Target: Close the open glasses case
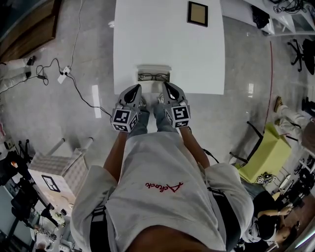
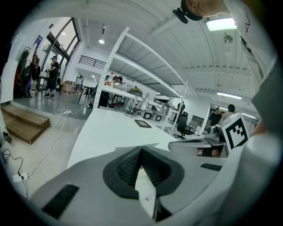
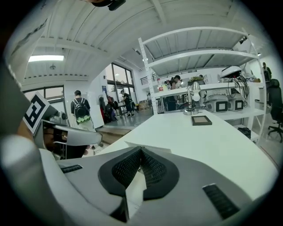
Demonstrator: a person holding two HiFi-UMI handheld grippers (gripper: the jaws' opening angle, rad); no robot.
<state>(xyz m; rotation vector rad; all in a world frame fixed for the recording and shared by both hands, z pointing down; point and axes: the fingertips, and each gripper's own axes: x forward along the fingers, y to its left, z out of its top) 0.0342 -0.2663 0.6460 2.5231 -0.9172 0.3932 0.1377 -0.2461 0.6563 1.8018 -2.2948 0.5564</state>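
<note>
The left gripper [image 1: 134, 90], grey with a cube of black-and-white squares on it, is held just in front of the near edge of the big white table [image 1: 167, 44]. In the left gripper view its two dark ribbed jaws meet at the tips with nothing between them [image 2: 141, 149]. Between the two grippers, a little further on, the small pale open glasses case [image 1: 139, 74] sits right at the table's near edge, and dark-rimmed glasses [image 1: 153, 77] lie inside it. Both gripper views show hardly any of the case, because the jaws cover it. The right gripper [image 1: 169, 88] is the same kind and is pressed together at the tips too, holding nothing [image 3: 140, 152]. Far back on the right of the table lies a dark flat picture frame [image 1: 197, 13]. The person's pale shirt hides most of both arms.
</note>
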